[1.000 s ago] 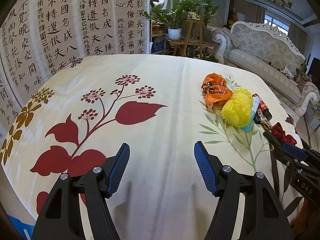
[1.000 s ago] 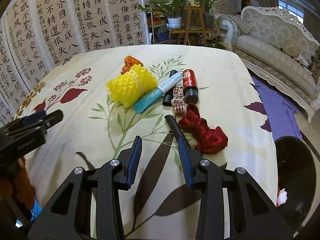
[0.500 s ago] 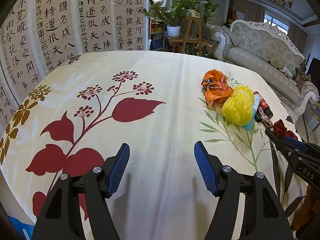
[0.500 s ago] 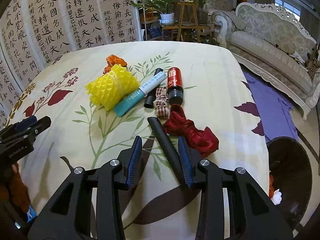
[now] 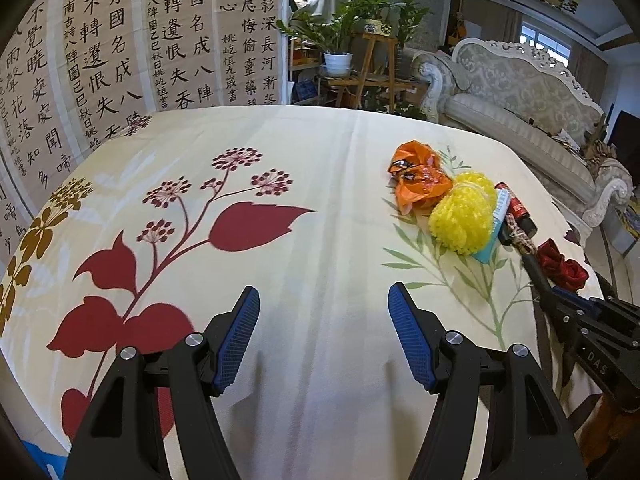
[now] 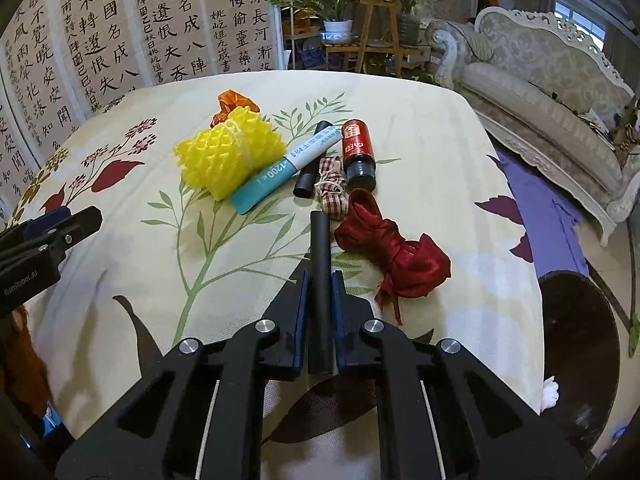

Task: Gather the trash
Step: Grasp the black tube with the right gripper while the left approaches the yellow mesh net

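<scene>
My right gripper (image 6: 320, 276) is closing tight on a slim black tube (image 6: 320, 240), with its pads pressing on both sides. The tube points away over the floral tablecloth (image 6: 420, 120). Beside it lie a red satin bow (image 6: 396, 256), a checked ribbon (image 6: 330, 184), a red bottle (image 6: 358, 148), a second black tube (image 6: 310, 168), a teal and white tube (image 6: 288, 168), a yellow foam net (image 6: 228, 152) and an orange wrapper (image 6: 232, 104). My left gripper (image 5: 324, 300) hovers open over bare cloth, left of the pile, with nothing between its fingers.
A dark round bin (image 6: 576, 352) stands on the floor past the table's right edge. A pale sofa (image 6: 552, 92) is behind it. A calligraphy screen (image 5: 120, 60) and potted plants (image 5: 340, 40) stand beyond the far edge.
The right gripper's jaws have shut on the black tube, which lay loose between them before. The left gripper has stayed where it was, still open.
</scene>
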The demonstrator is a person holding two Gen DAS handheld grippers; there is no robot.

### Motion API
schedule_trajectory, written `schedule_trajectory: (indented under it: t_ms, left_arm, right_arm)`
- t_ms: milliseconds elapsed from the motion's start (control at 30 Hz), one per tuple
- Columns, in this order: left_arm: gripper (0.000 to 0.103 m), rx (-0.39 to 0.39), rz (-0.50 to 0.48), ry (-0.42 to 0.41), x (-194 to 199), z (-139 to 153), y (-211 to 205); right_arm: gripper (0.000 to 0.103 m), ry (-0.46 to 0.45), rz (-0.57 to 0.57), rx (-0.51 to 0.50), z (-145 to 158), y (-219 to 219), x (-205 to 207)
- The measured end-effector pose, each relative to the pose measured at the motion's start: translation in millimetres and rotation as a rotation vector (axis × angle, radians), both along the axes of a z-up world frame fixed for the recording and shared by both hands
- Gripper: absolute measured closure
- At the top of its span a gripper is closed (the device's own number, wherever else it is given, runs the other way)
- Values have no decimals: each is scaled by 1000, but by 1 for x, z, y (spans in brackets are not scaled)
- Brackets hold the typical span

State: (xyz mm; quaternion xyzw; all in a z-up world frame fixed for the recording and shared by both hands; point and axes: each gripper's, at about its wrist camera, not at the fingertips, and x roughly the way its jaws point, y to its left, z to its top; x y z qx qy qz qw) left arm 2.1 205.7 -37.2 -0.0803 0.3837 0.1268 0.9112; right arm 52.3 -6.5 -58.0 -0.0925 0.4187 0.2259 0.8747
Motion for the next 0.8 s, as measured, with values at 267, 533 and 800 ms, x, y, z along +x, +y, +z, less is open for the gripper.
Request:
schedule_trajectory:
  t_ms: [267,533,800]
  left_arm:
    - [38,1,-56,1,11,0,-22]
    - [38,-1,-99,-3,26,1,-41]
    - [38,-1,-132,-9,44,5,-54]
  right_arm:
    - [92,4,-51,27,0,-12,8]
    - [92,14,-64,46,0,-18,19]
    - [92,30,-66,67,1,-20,36]
